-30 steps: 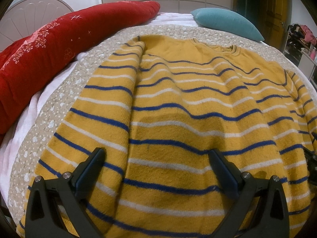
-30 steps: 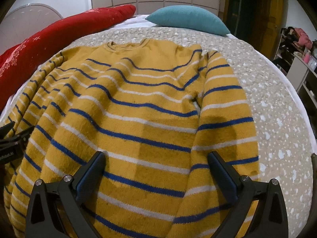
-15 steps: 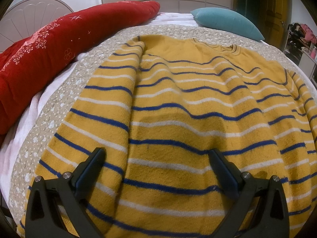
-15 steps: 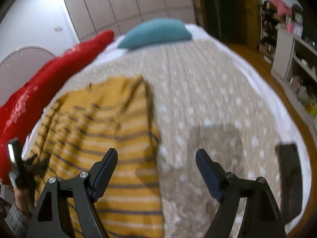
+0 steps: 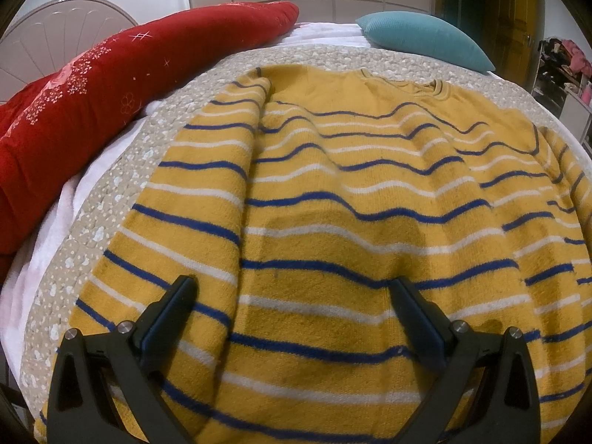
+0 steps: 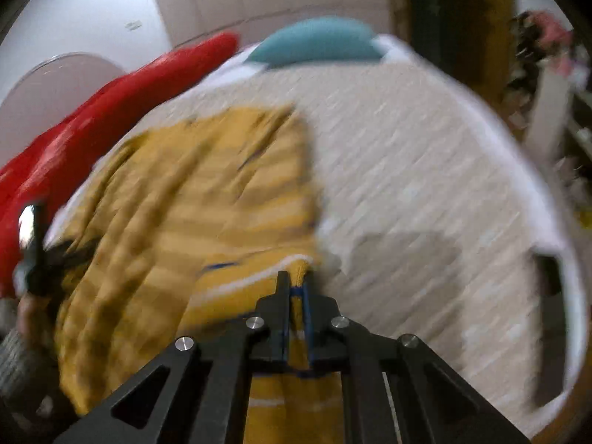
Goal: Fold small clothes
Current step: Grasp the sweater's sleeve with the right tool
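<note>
A yellow sweater (image 5: pixel 333 192) with blue and white stripes lies spread on the bed, neckline at the far end. My left gripper (image 5: pixel 292 307) hovers open over its lower part, fingers wide apart, nothing between them. In the blurred right wrist view the sweater (image 6: pixel 192 199) fills the left half. My right gripper (image 6: pixel 295 281) is shut on the sweater's right edge, and a fold of yellow knit shows between its pads. A hand with the left gripper (image 6: pixel 33 244) shows at the far left of that view.
The sweater rests on a beige dotted bedspread (image 6: pixel 425 170). A long red bolster (image 5: pixel 111 85) lies along the left side and a teal pillow (image 5: pixel 425 39) at the head. Shelves with clutter (image 6: pixel 547 74) stand at the right, past the bed's edge (image 6: pixel 569 296).
My right gripper swung right to the sweater's right edge and closed on it, from wide open. The left gripper kept still and open.
</note>
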`<state>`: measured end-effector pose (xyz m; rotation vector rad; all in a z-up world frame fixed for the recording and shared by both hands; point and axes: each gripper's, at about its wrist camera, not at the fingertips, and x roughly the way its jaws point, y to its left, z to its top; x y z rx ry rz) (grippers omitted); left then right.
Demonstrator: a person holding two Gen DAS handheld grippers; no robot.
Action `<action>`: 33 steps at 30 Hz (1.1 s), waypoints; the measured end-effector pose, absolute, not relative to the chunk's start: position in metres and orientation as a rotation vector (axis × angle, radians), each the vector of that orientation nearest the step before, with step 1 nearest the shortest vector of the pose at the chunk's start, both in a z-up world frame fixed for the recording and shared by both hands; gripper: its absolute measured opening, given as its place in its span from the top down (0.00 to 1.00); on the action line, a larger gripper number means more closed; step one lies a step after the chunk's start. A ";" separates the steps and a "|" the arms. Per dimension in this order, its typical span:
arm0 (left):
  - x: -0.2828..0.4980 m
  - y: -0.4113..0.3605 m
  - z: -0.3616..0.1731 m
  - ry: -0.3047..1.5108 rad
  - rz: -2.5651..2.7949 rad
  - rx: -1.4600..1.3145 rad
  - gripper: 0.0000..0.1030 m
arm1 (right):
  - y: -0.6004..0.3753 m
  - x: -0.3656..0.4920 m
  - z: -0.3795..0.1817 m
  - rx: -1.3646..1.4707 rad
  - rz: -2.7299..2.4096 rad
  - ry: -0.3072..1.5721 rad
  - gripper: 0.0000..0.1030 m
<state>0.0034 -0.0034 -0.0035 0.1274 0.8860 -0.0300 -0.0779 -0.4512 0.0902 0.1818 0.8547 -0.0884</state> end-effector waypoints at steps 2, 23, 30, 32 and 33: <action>0.003 -0.003 -0.004 0.886 -0.029 0.129 0.00 | -0.489 -0.057 0.103 0.193 -0.214 0.825 0.94; 0.004 -0.004 -0.004 0.896 -0.029 0.131 0.00 | -0.649 -0.091 0.108 0.732 -0.322 0.766 0.53; 0.004 -0.003 -0.004 0.897 -0.029 0.132 0.00 | -0.620 -0.100 0.032 1.259 -0.010 0.697 0.36; 0.004 -0.003 -0.004 0.896 -0.029 0.132 0.00 | -0.622 -0.096 0.017 1.315 -0.041 0.661 0.35; 0.004 -0.003 -0.004 0.897 -0.029 0.133 0.00 | -0.626 -0.093 0.013 1.338 -0.054 0.627 0.35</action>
